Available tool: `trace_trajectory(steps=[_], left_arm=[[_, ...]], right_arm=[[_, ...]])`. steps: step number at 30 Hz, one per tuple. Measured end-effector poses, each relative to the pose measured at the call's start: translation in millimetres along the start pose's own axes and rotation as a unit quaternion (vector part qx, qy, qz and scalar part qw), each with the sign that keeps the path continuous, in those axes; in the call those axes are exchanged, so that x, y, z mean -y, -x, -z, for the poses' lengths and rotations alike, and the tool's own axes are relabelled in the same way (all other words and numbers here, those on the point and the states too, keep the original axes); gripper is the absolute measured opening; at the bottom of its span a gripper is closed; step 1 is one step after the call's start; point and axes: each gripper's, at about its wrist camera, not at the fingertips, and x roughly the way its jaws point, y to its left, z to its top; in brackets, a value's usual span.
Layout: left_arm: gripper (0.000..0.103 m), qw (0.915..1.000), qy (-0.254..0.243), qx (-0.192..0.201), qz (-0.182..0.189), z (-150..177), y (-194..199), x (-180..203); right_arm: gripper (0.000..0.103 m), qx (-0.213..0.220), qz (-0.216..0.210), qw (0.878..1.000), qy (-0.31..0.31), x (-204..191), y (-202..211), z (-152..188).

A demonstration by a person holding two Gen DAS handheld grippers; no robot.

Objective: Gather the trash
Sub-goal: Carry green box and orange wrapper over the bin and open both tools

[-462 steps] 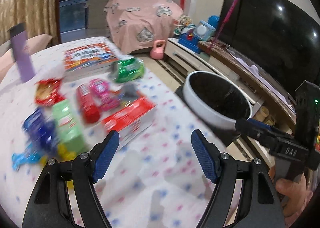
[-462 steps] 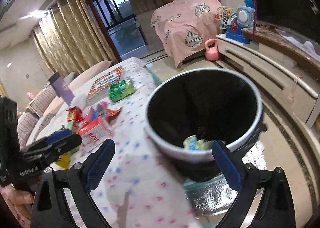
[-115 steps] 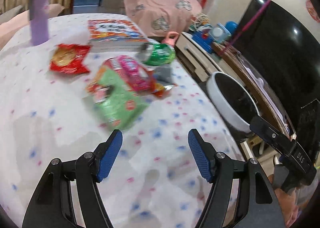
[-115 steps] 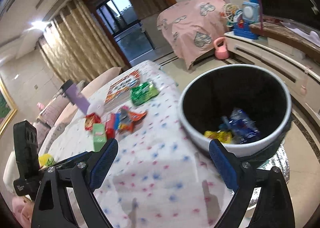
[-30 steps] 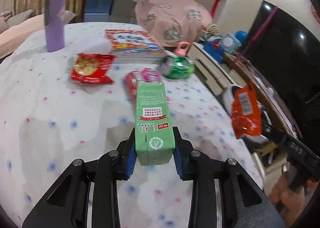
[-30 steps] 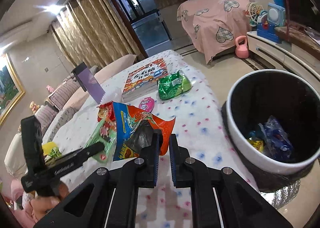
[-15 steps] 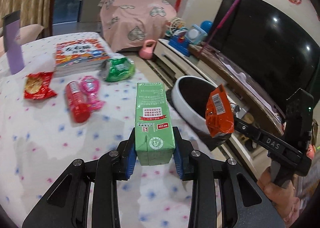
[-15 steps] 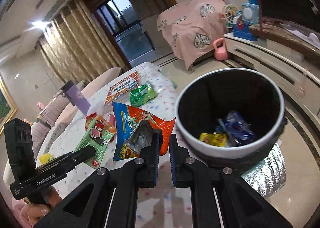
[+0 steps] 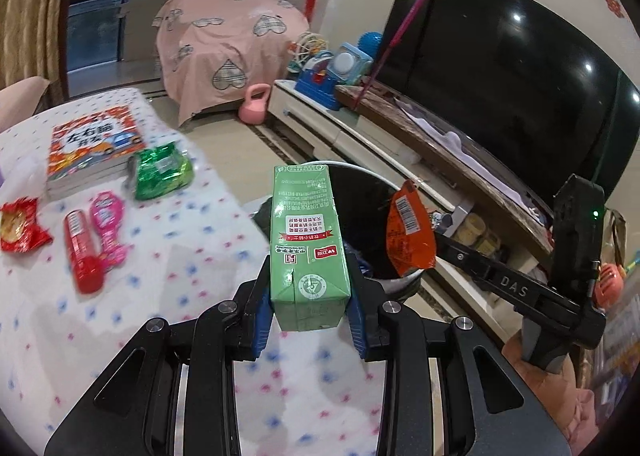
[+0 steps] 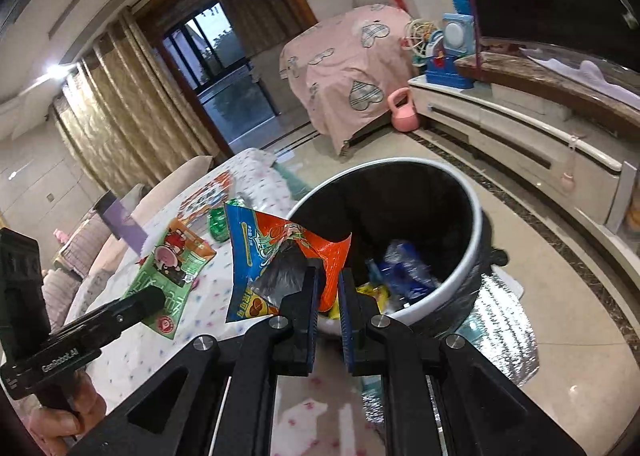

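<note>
My left gripper (image 9: pixel 310 312) is shut on a green drink carton (image 9: pixel 306 244), held upright in front of the white-rimmed black bin (image 9: pixel 376 191). In the right wrist view that carton (image 10: pixel 172 260) shows at the left, over the table. My right gripper (image 10: pixel 328 288) is shut on an orange snack wrapper (image 10: pixel 280 252), which hangs at the near left rim of the bin (image 10: pixel 476 223). From the left wrist view the wrapper (image 9: pixel 408 232) hangs over the bin's right side. Blue and yellow trash (image 10: pixel 404 272) lies inside the bin.
On the dotted tablecloth (image 9: pixel 160 276) lie a green bag (image 9: pixel 160 171), a red tube (image 9: pixel 80 248), a pink packet (image 9: pixel 106 223), a red snack bag (image 9: pixel 18 223) and a book (image 9: pixel 90 147). A TV cabinet (image 9: pixel 360 135) and a pink kettlebell (image 9: pixel 254 103) stand beyond the bin.
Both grippers have swung right from over the table toward the bin, each keeping its grip. The bin now sits close behind the carton and the wrapper.
</note>
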Motion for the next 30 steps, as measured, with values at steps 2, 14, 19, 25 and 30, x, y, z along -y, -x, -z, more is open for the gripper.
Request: trace_trajectory(steps=[2, 14, 19, 25, 30], left_arm=[[0.03, 1.0, -0.003, -0.002, 0.004, -4, -6, 5], [0.03, 0.9993, -0.023, -0.025, 0.014, -22, -49, 27], [0.03, 0.9989, -0.03, -0.034, 0.012, -27, -65, 32], [0.03, 0.9982, -0.032, -0.05, 0.008, -28, -83, 34], [0.03, 0.9977, -0.033, -0.058, 0.005, -25, -90, 34]], right_arm=[[0.01, 0.001, 0.005, 1.0, -0.001, 4, 0, -3], [0.01, -0.01, 0.034, 0.999, -0.001, 27, -10, -21], [0.01, -0.022, 0.047, 0.999, 0.005, 31, -19, -26], [0.012, -0.038, 0.054, 0.998, 0.011, 36, -30, -32], [0.012, -0.047, 0.058, 0.997, 0.01, 43, -35, -33]])
